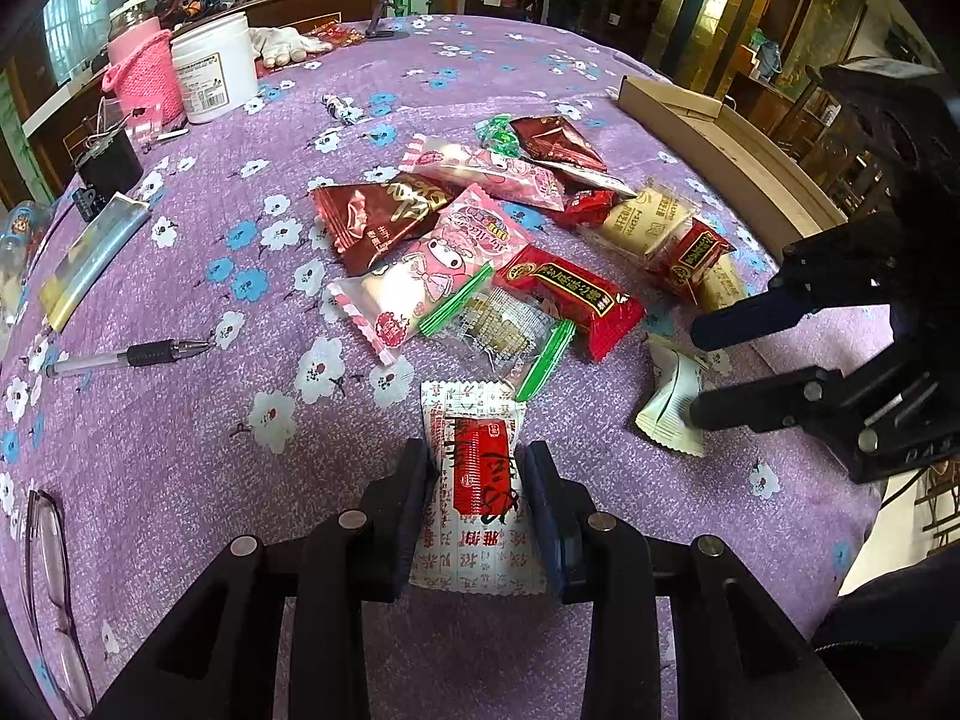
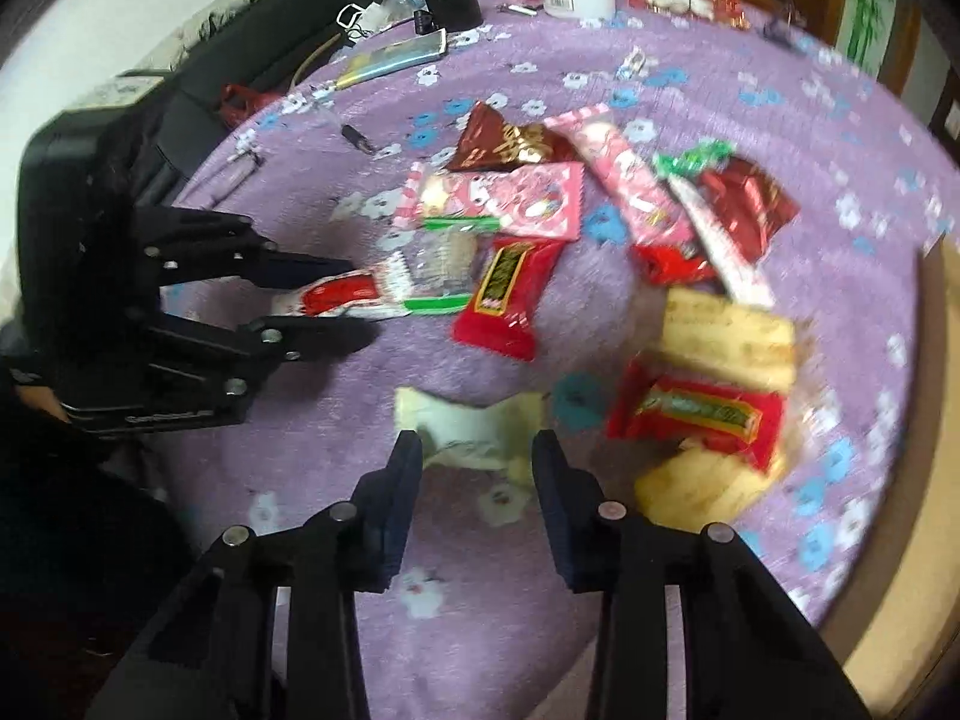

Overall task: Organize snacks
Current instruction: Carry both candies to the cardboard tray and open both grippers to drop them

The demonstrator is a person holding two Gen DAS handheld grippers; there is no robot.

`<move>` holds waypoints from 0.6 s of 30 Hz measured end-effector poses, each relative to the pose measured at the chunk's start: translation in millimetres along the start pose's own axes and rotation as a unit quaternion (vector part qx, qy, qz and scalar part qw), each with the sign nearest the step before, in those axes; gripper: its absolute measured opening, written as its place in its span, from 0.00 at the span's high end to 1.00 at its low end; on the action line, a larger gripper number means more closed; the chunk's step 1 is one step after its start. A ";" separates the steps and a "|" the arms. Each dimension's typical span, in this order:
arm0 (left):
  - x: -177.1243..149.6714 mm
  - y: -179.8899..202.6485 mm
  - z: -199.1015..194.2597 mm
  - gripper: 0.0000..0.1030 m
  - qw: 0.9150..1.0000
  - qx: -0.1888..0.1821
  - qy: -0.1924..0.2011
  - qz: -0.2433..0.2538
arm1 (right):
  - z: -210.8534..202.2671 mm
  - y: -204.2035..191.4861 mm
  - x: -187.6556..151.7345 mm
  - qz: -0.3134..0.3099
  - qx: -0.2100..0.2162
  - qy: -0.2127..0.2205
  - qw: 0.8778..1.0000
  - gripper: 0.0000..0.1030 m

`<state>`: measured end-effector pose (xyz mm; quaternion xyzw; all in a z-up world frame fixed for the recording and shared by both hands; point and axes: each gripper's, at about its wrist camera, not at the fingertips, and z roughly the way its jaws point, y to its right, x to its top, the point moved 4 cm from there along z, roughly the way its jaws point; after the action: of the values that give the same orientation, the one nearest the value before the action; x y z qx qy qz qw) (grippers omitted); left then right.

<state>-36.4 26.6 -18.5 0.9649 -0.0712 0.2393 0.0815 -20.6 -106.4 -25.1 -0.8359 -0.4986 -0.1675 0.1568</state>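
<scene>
A worktop (image 1: 180,480) under a purple flowered cloth fills both views; a cardboard box (image 1: 720,138) lies along its upper right edge in the left wrist view; a white jar (image 1: 213,69) and pink knit holder (image 1: 144,78) stand at upper left. A heap of snack packets (image 1: 480,240) spreads over the centre. The left gripper (image 1: 480,480), at bottom centre, is clamped on a white-and-red packet (image 1: 480,468) resting on the cloth. The right gripper (image 2: 474,450), bottom centre of its blurred view, straddles a pale packet (image 2: 468,420); whether its pads press it, I cannot tell. A pen (image 1: 132,355) lies at left.
</scene>
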 end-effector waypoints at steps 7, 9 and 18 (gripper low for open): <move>-4.2 -2.5 -2.4 0.66 1.000 0.001 -0.001 -0.003 | -17.6 4.9 -6.6 0.137 0.066 -0.002 0.988 0.54; -5.3 -3.6 -3.0 0.66 1.000 0.002 0.000 -0.005 | -13.6 8.5 -12.9 0.203 0.084 -0.008 0.976 0.47; -7.8 -5.9 -4.3 0.66 1.000 -0.001 0.003 -0.002 | 4.8 32.8 -10.6 0.373 0.080 -0.042 0.924 0.49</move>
<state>-44.2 33.9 -19.2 0.9642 -0.0692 0.2423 0.0828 4.3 -127.5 -37.2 -0.9522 -0.1691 -0.0215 0.2535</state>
